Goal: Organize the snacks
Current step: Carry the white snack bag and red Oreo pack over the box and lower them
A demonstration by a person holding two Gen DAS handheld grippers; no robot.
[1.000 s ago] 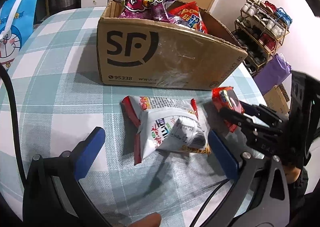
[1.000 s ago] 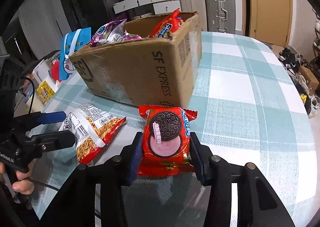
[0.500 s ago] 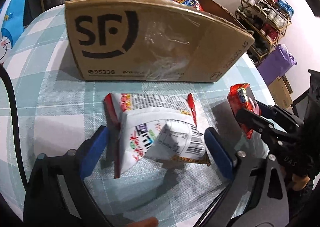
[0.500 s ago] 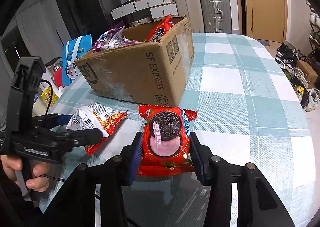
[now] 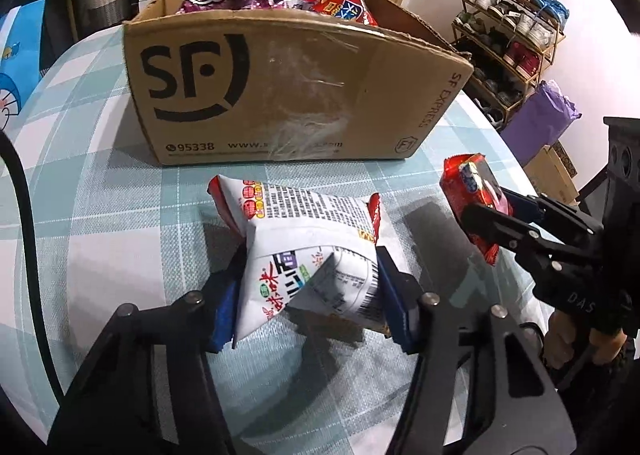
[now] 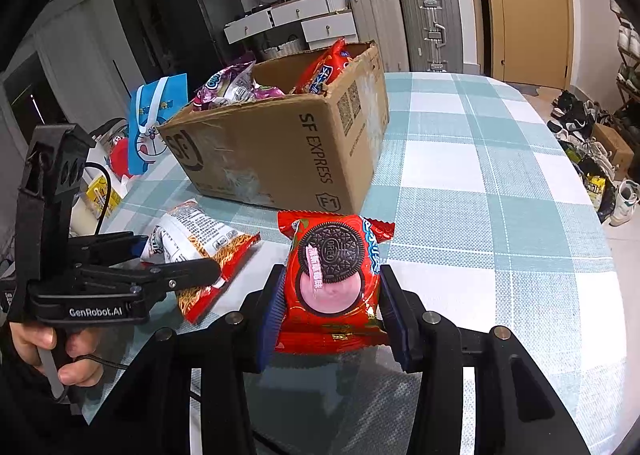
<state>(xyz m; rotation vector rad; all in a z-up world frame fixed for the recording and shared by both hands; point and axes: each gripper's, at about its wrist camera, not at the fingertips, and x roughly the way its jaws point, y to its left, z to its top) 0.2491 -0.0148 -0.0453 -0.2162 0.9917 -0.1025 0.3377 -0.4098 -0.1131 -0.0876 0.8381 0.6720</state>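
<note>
Left tongs (image 5: 310,295) clamp noodle bag (image 5: 308,239); right tongs (image 6: 330,291) clamp cookie pack (image 6: 334,279): lift both clear above box (image 5: 280,95) rim.

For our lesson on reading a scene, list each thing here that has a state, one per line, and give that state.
Left claw: shut on the white snack bag.
White snack bag: gripped, crumpled, printed back up.
Right claw: shut on the Oreo pack.
Oreo pack: held upright, sealed.
Cardboard box: open on top, snacks inside.

cardboard box (image 5: 280,95) walls hide lower snacks | blue cartoon bag (image 5: 16,67) cut by left edge
</note>
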